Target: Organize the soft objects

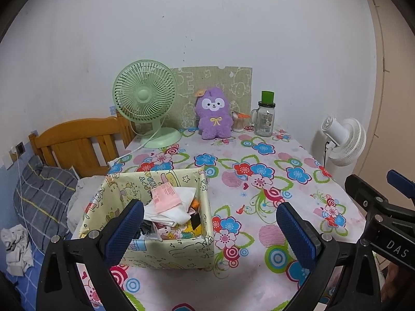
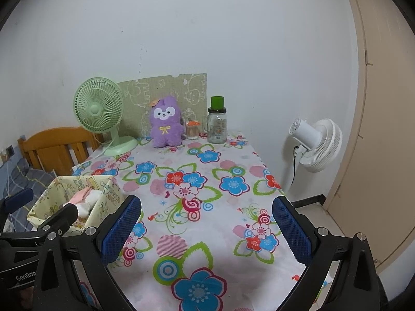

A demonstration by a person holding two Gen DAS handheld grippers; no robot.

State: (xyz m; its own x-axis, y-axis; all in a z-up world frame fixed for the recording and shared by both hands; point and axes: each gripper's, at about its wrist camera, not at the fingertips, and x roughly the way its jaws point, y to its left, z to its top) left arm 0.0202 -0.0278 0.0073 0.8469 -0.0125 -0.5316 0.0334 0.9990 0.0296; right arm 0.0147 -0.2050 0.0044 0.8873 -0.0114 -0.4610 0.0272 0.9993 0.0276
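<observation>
Both claws, left point(image 1: 210, 223) and right point(image 2: 206, 223), spread wide and empty above the flower-print table point(image 2: 207, 207); fluffy purple plush rabbit point(image 2: 166, 123) upright at the far edge, likely next: long reach, then into the yellow cartoon-print fabric box point(image 1: 166, 251).

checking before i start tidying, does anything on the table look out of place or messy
Mostly the fabric storage box: its contents are heaped unevenly, with a pink packet and white cloth poking above the rim. The purple plush sits upright at the far edge, outside the box. Nothing looks spilled or damaged.
</observation>
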